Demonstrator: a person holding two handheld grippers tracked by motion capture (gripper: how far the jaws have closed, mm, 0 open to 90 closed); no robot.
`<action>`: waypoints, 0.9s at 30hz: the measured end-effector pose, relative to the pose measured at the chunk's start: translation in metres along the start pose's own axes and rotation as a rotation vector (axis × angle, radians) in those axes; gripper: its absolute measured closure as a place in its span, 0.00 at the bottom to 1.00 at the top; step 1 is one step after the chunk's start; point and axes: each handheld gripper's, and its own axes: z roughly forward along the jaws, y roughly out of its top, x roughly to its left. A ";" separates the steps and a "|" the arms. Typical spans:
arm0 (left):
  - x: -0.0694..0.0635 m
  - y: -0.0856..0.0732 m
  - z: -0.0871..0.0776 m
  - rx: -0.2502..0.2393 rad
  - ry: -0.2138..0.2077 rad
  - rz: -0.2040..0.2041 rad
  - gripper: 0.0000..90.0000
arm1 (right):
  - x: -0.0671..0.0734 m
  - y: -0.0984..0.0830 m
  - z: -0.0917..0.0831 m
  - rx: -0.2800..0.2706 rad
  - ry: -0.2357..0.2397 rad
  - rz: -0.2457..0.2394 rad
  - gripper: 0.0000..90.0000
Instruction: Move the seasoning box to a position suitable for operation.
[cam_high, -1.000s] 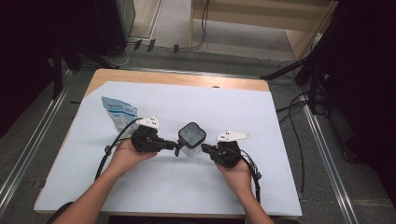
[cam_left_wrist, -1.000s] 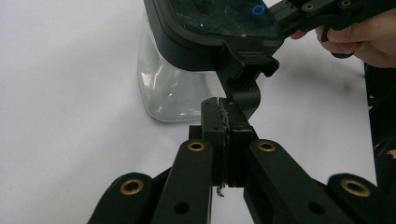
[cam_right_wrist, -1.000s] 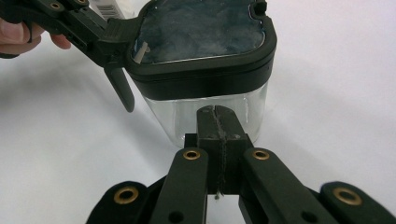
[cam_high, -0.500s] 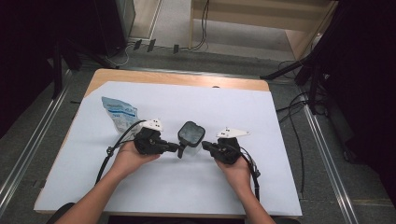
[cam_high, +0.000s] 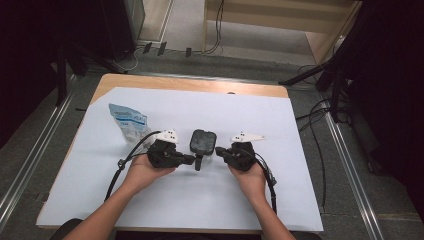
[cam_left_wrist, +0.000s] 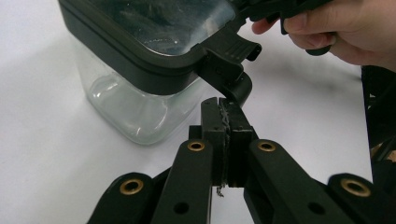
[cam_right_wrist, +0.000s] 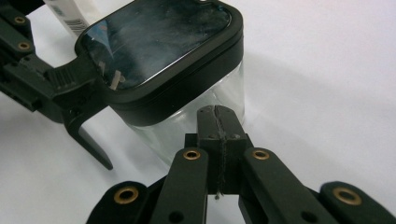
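Observation:
A clear square container (cam_high: 202, 141) with a black lid stands at the middle of the white table sheet. My left gripper (cam_high: 192, 159) comes at it from the left, jaws shut with nothing between them. In the left gripper view the gripper (cam_left_wrist: 223, 116) has its tip touching the lid's black latch (cam_left_wrist: 227, 74), which hangs down off the lid's edge. My right gripper (cam_high: 219, 150) is shut on the container's other side. In the right gripper view this gripper (cam_right_wrist: 218, 119) rests against the clear wall (cam_right_wrist: 187, 122) below the lid (cam_right_wrist: 159, 42), and the hanging latch (cam_right_wrist: 88, 135) shows at the left.
A blue and white pouch (cam_high: 129, 122) lies at the back left of the sheet, behind the left hand. The white sheet (cam_high: 300, 190) covers a wooden table whose far edge (cam_high: 190, 82) stays bare. Cables trail from both grippers toward the person.
The left gripper has edged slightly right toward the container's latch. The right gripper and the container have hardly moved.

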 end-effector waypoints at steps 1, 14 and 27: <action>-0.001 0.000 0.001 -0.002 0.006 0.002 1.00 | 0.000 0.001 0.001 0.002 -0.001 0.007 1.00; -0.005 0.001 0.009 0.004 -0.005 0.010 1.00 | 0.001 0.003 0.008 -0.020 0.001 0.022 1.00; 0.005 0.001 -0.021 0.032 -0.007 0.006 1.00 | 0.012 0.002 -0.011 -0.032 0.019 0.006 1.00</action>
